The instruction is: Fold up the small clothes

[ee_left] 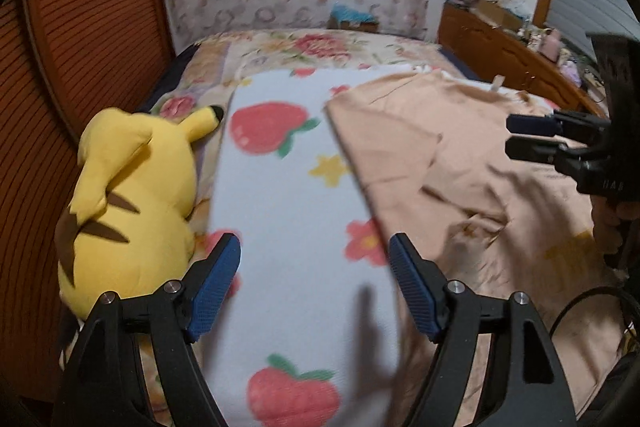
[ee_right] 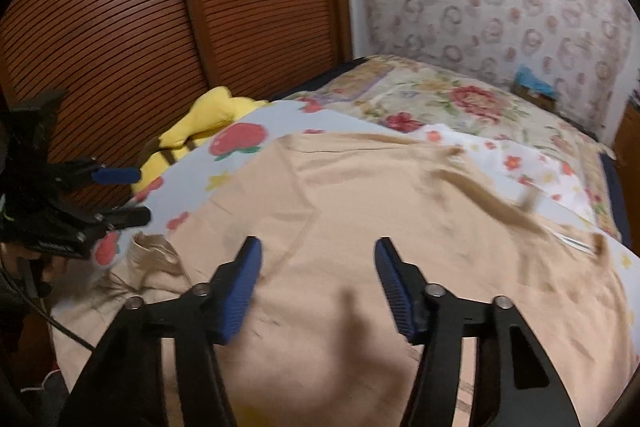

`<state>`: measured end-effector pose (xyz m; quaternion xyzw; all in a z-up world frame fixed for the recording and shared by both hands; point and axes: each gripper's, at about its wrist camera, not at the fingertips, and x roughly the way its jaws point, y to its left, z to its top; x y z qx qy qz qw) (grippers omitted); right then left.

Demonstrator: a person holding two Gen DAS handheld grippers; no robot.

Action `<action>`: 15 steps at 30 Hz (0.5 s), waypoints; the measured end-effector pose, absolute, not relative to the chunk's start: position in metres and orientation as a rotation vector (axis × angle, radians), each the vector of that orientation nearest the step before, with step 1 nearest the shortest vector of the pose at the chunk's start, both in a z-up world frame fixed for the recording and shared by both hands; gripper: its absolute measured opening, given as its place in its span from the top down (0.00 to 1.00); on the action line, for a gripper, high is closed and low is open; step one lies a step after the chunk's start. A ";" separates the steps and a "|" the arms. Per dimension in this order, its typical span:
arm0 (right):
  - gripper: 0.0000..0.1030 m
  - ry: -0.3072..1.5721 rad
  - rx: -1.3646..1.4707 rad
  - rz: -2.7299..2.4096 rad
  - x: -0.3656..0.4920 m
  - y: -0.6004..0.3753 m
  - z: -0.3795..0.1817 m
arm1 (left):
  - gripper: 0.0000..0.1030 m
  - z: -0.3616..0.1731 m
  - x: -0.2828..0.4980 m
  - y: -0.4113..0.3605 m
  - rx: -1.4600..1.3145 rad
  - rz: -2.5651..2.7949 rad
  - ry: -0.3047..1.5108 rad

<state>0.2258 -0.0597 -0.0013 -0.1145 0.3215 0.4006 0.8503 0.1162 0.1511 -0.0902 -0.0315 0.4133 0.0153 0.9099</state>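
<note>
One peach cotton garment (ee_right: 360, 227) lies mid-frame on one strawberry-print white blanket (ee_left: 288, 187); one yellow plush toy (ee_left: 128, 195) left. Left gripper (ee_left: 314, 287) and right gripper (ee_right: 318, 283) both spread, empty. Floral bedspread (ee_right: 440, 95), brown slatted doors (ee_right: 120, 7).

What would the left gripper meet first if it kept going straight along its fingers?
Probably the strawberry-print blanket: the open left gripper points down its length, with the peach garment just to its right and the yellow plush toy to its left. Its height above the blanket is unclear.
</note>
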 end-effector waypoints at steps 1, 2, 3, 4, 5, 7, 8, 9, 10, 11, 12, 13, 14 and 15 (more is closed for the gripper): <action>0.54 0.682 -0.250 0.862 0.227 -0.052 -0.003 | 0.25 -0.092 0.115 0.153 -0.065 0.039 0.858; 0.55 0.689 -0.255 0.878 0.230 -0.048 -0.004 | 0.25 -0.094 0.114 0.154 -0.066 0.040 0.863; 0.58 0.697 -0.263 0.896 0.231 -0.040 -0.006 | 0.25 -0.097 0.114 0.155 -0.067 0.038 0.870; 0.59 0.702 -0.272 0.904 0.231 -0.035 -0.010 | 0.25 -0.100 0.114 0.155 -0.066 0.038 0.878; 0.60 0.708 -0.283 0.913 0.230 -0.030 -0.012 | 0.25 -0.103 0.115 0.156 -0.065 0.038 0.888; 0.60 0.723 -0.312 0.924 0.230 -0.022 -0.019 | 0.25 -0.109 0.117 0.155 -0.066 0.038 0.906; 0.60 0.728 -0.325 0.925 0.229 -0.019 -0.021 | 0.25 -0.110 0.116 0.154 -0.057 0.043 0.903; 0.64 0.734 -0.340 0.923 0.228 -0.016 -0.024 | 0.25 -0.110 0.116 0.153 -0.047 0.044 0.901; 0.72 0.740 -0.360 0.914 0.229 -0.015 -0.028 | 0.25 -0.110 0.116 0.152 -0.041 0.044 0.900; 0.73 0.746 -0.378 0.901 0.230 -0.015 -0.031 | 0.25 -0.110 0.116 0.152 -0.044 0.037 0.900; 0.73 0.751 -0.389 0.894 0.231 -0.015 -0.034 | 0.25 -0.110 0.116 0.151 -0.043 0.036 0.898; 0.73 0.740 -0.395 0.894 0.231 -0.018 -0.034 | 0.25 -0.111 0.116 0.151 -0.039 0.037 0.892; 0.73 0.739 -0.400 0.891 0.231 -0.019 -0.035 | 0.25 -0.111 0.115 0.150 -0.040 0.037 0.888; 0.73 0.739 -0.403 0.888 0.231 -0.020 -0.035 | 0.24 -0.111 0.115 0.151 -0.042 0.039 0.888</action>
